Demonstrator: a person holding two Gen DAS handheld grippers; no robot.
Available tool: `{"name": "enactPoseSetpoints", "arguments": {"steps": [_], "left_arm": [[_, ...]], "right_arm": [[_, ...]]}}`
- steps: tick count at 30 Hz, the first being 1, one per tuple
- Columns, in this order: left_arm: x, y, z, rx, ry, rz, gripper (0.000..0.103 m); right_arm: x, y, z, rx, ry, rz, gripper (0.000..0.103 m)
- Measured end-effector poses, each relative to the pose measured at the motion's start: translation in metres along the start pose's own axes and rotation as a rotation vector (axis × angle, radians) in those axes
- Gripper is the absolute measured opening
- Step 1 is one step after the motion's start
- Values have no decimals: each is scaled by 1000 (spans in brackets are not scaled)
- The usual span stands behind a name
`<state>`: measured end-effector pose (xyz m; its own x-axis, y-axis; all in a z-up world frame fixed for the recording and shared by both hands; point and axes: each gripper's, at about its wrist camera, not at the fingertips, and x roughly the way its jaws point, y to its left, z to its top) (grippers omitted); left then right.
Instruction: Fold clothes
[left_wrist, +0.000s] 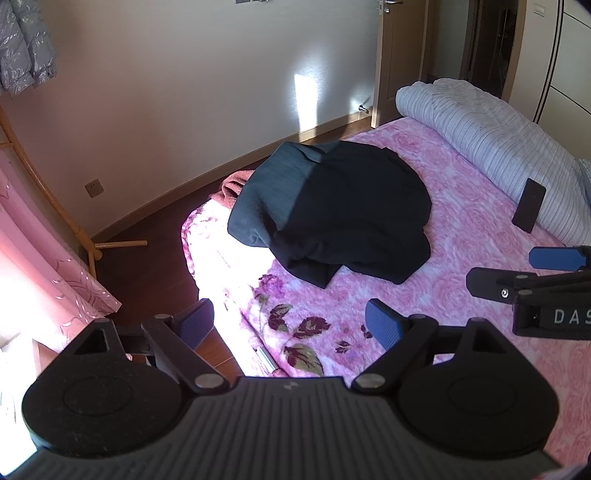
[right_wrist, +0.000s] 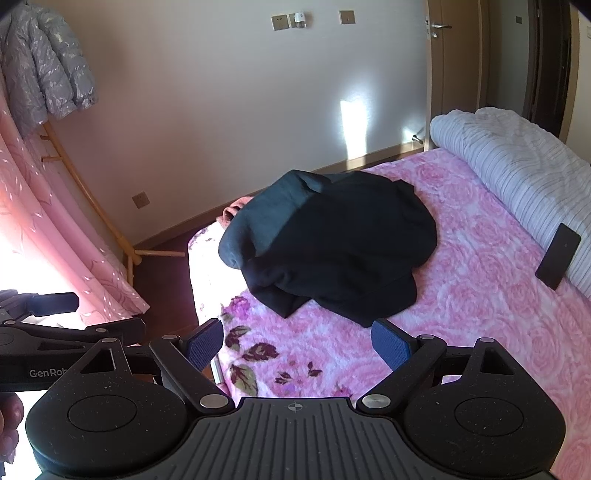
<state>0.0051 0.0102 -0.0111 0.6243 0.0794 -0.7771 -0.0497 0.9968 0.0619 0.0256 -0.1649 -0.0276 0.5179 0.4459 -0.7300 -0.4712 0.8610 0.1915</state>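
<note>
Pink floral bedspread (right_wrist: 461, 258) carries a crumpled dark fabric heap (right_wrist: 332, 240) ahead of both tongs. Left gripper (left_wrist: 291, 325) and right gripper (right_wrist: 297, 341) gape wide, empty. Grabbing the bunched edge risks pinching several layers at once.

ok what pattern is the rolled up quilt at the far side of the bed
Thin grey stripes on white; the rolled quilt shows best in the left wrist view.
</note>
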Motion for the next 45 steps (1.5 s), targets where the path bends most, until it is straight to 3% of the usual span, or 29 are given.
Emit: {"name": "enactPoseSetpoints", "arguments": {"steps": [21, 26, 31, 34, 39, 45], "left_arm": [[2, 2, -2, -25, 15, 38, 87], [23, 12, 7, -2, 25, 29, 87], [69, 31, 24, 39, 30, 14, 87], [110, 39, 40, 130, 14, 2, 87], [195, 43, 63, 391, -23, -41, 86], [289, 30, 59, 799, -101, -220, 85]], "right_arm": [[6, -22, -1, 26, 0, 57, 90], [15, -32, 5, 44, -5, 45, 90], [41, -45, 10, 20, -1, -6, 90], [68, -46, 15, -78, 12, -47, 90], [133, -46, 24, -246, 78, -105, 90], [241, -31, 10, -569, 213, -108, 90]]}}
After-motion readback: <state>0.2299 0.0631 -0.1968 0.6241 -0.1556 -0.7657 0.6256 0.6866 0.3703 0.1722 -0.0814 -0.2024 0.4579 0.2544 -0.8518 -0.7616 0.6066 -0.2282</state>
